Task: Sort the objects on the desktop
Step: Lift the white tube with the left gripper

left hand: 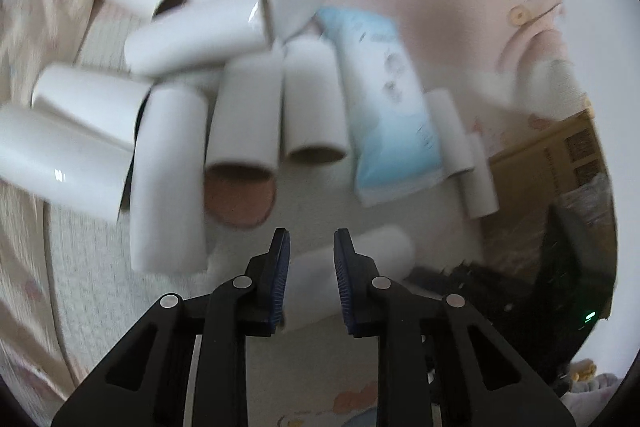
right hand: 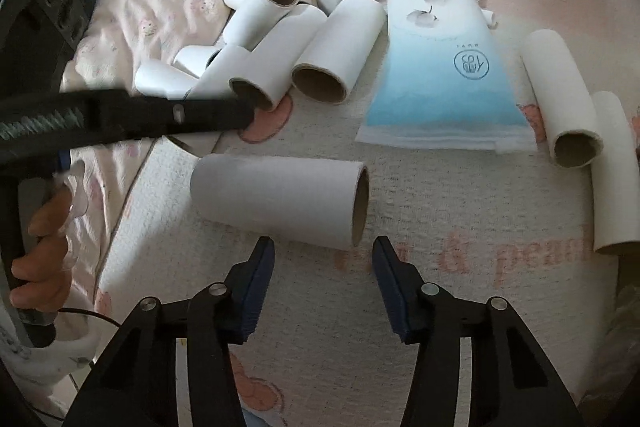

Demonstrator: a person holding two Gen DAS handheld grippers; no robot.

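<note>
Several white cardboard rolls (left hand: 240, 115) lie piled on a pink printed mat (right hand: 440, 307); the same pile of rolls (right hand: 320, 55) shows in the right wrist view. A light blue tissue pack (left hand: 384, 99) (right hand: 440, 67) lies flat to the right of them. One loose roll (right hand: 280, 199) lies on its side just ahead of my right gripper (right hand: 323, 251), which is open and apart from it. My left gripper (left hand: 311, 243) is open with nothing pressed between its pads. That roll (left hand: 360, 259) shows below and behind its fingers. The left gripper's body (right hand: 160, 111) reaches in from the left.
Two more rolls (right hand: 560, 99) (right hand: 612, 179) lie right of the pack. A crumpled pale cloth (right hand: 160, 7) sits at the far left. A cardboard box (left hand: 560, 155) and a dark object (left hand: 560, 267) stand at the right. A person's hand (right hand: 48, 227) holds the left gripper's handle.
</note>
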